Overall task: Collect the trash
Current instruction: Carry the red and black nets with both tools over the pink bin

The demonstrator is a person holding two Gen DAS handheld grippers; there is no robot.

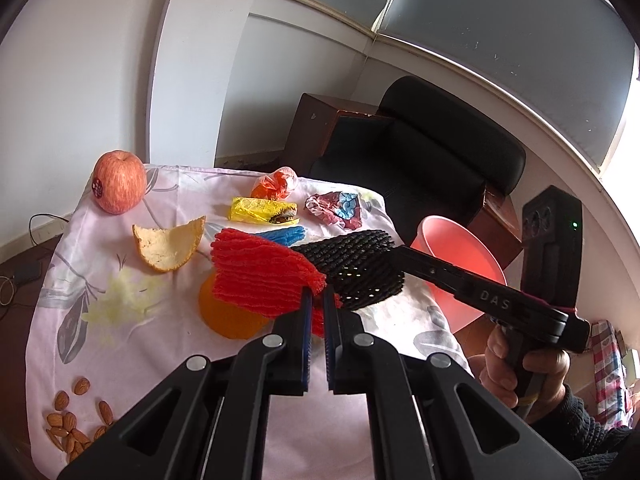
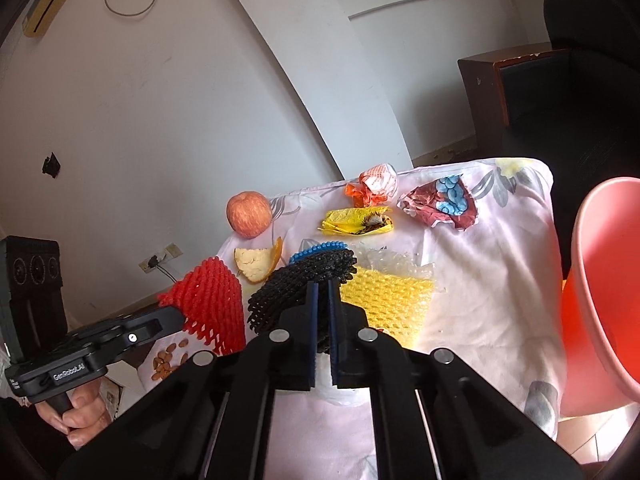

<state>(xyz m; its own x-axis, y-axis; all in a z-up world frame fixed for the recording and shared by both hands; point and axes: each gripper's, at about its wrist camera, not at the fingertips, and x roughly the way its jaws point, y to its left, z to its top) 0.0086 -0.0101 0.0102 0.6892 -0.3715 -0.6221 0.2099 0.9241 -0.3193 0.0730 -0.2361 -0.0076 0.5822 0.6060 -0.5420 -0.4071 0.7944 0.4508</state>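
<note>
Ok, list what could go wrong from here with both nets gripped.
1. The black foam net lies on the blue foam net; lifting may drag it off the table.
2. The red foam net hangs by one edge from the left gripper and could slip.
3. The pink bin is beside the table; drops may miss.

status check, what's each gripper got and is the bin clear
Left gripper shut on red foam net. Right gripper shut on black foam net. Pink bin open, nothing blocking.

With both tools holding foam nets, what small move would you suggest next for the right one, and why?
Probably carry the right tool toward the pink plastic basin and let go there. It is shut on the black foam fruit net, already raised off the floral tablecloth, and the basin stands open just beside the table.
</note>
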